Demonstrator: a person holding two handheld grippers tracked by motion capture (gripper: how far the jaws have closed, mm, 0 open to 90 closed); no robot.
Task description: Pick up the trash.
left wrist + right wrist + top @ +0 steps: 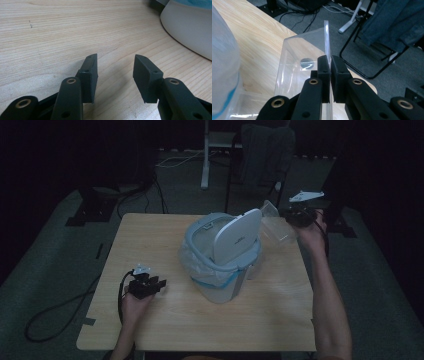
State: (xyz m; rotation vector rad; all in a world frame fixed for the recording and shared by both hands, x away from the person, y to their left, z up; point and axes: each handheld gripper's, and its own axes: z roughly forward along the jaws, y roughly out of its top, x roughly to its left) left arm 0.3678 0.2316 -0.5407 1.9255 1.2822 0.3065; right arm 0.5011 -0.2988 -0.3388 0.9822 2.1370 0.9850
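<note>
A small white bin [223, 262] lined with a plastic bag stands mid-table, its swing lid [237, 240] tipped up on edge. My right gripper [291, 216] is at the table's far right corner, shut on the wall of a clear plastic box [276, 225] held beside the bin's rim. In the right gripper view the jaws pinch the clear box's [299, 62] thin edge, and my right gripper [330, 65] points past the table edge. My left gripper [159, 284] rests near the table's left front, open and empty. In the left gripper view my left gripper [115, 65] lies low over bare wood, the bin's base [190, 32] at upper right.
The wooden table [150, 235] has bare room at left and front. Behind it stand a chair with a draped garment [265, 150], a white stand leg [205, 155] and floor cables [145, 195]. The room is dim.
</note>
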